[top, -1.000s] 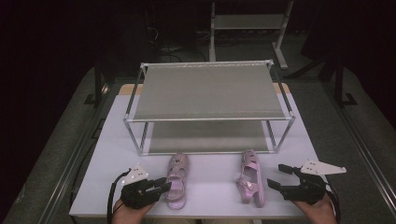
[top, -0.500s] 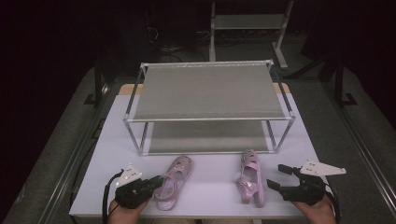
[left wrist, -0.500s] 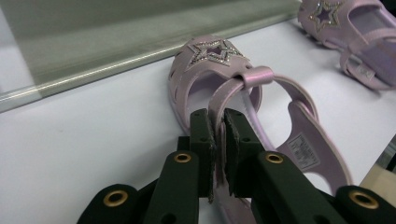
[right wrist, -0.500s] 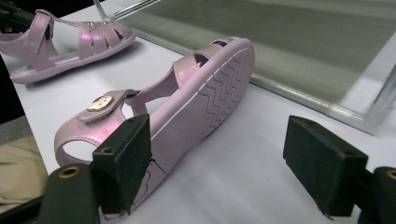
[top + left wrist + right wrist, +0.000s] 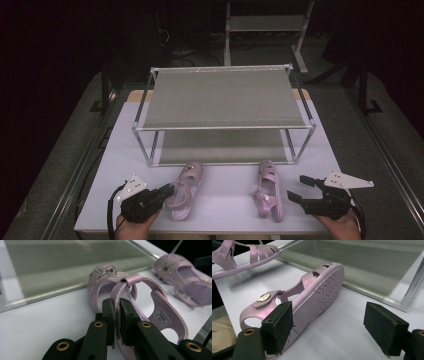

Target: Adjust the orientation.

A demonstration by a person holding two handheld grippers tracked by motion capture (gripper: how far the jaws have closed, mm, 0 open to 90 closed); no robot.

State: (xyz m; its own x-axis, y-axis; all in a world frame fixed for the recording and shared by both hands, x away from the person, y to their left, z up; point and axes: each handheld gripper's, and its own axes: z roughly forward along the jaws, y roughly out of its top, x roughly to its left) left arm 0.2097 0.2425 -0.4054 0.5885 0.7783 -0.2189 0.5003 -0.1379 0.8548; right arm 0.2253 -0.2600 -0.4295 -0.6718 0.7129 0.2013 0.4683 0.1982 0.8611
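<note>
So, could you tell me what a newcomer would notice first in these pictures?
Two pink sandals lie at the near edge of the white table, before a two-tier metal rack. The left gripper is shut on the left sandal; the right gripper is open beside the right sandal.

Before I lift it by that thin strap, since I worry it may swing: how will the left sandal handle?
The left sandal looks light, so lifting should be easy. The left gripper pinches only its heel strap, which looks bendy; the toe would probably droop and swing. Its glossy surface may slip between the jaws.
</note>
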